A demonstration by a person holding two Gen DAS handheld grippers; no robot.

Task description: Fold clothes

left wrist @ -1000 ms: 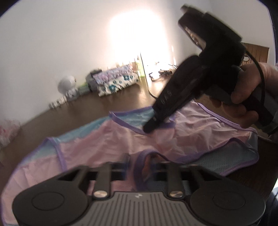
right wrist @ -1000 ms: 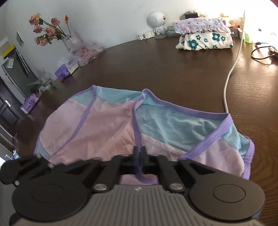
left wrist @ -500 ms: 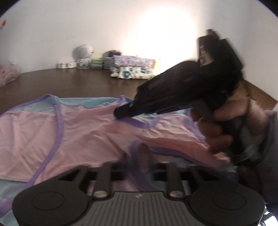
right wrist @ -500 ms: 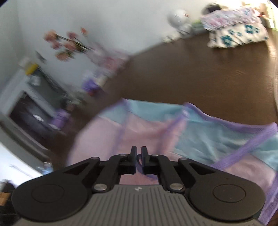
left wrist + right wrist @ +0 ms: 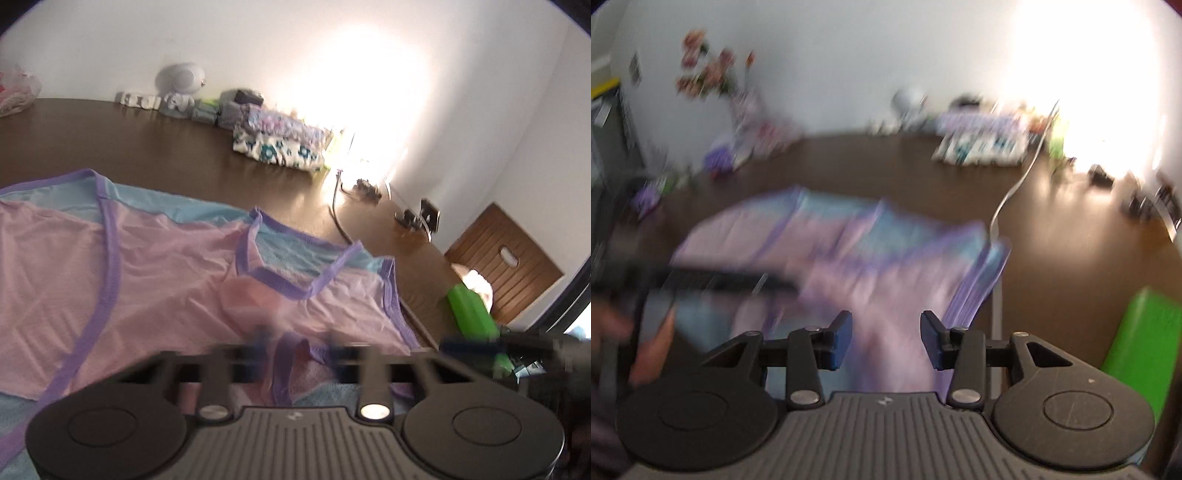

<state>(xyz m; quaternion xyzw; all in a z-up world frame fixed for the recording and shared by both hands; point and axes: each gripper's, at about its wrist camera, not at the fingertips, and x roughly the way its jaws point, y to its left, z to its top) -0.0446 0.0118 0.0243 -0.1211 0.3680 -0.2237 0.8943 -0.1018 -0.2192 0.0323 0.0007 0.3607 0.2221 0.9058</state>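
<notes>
A pink and light-blue mesh garment with purple trim (image 5: 166,273) lies spread on the dark wooden table (image 5: 110,136). My left gripper (image 5: 295,343) is low over its near edge; its fingers are blurred, apart, with a purple-trimmed fold of fabric between them. My right gripper (image 5: 886,339) is open and empty, its blue pads (image 5: 840,338) apart, held above the garment (image 5: 849,251). The right wrist view is heavily blurred. The left gripper shows there as a dark bar (image 5: 713,282) at the left.
A stack of folded floral clothes (image 5: 280,142) sits at the table's back. A white round toy (image 5: 181,79) and small items stand by the wall. A cable (image 5: 338,218) runs across the table. A green object (image 5: 474,314) lies at the right edge. Flowers (image 5: 709,70) stand at the far left.
My right gripper has let go of the purple trim, opened, and pulled back and up, out of the left wrist view. The garment's right part now lies folded over. My left gripper's fingers have opened.
</notes>
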